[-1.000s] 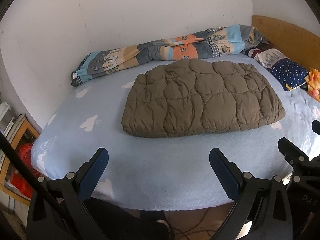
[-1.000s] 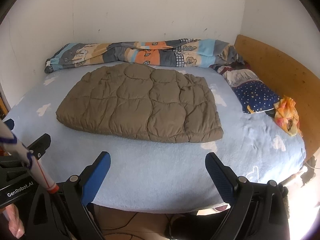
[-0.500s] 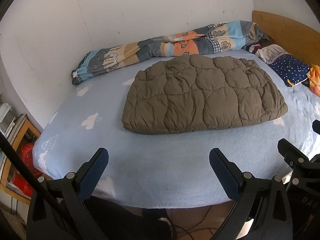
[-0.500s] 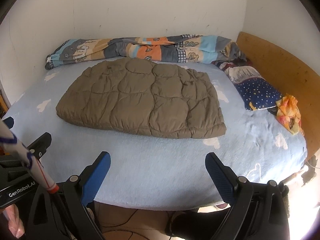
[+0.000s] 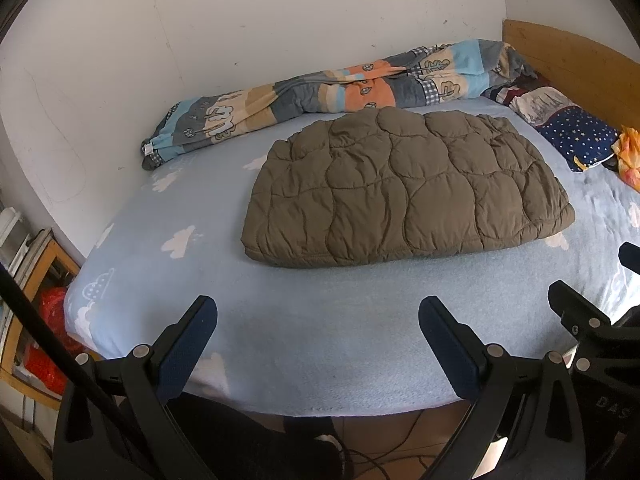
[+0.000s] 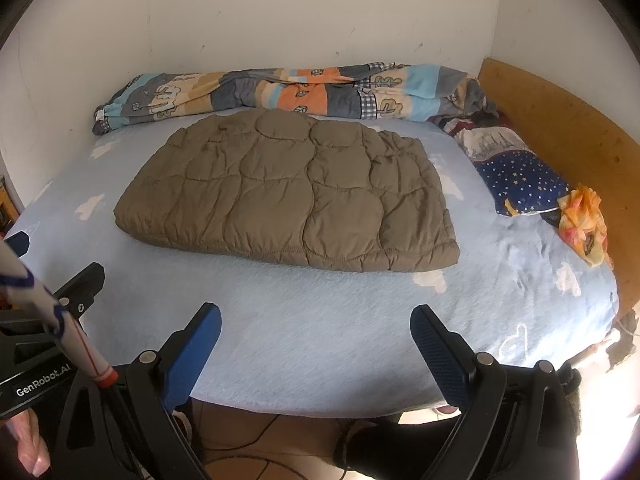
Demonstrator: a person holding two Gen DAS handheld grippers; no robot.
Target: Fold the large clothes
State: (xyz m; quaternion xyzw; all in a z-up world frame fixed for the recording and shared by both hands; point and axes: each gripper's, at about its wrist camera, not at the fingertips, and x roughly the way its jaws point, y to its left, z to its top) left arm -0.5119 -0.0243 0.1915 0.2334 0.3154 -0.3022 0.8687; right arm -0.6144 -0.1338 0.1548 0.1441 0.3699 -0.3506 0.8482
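Still, folded jacket unmoved; tools drew back.

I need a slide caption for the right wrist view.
Open right tool facing a folded brown quilted garment on a blue bed.

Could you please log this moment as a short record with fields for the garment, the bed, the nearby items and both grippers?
garment: brown quilted jacket, folded into a flat rectangle, lying mid-bed
surface: light blue sheet with cloud print
behind garment: patterned duvet bunched along the wall
headboard side: starry navy pillow, orange cloth, wooden headboard
left gripper: open, empty, over the near bed edge, clear of the jacket
right gripper: open, empty, over the near bed edge, clear of the jacket
contact with garment: none
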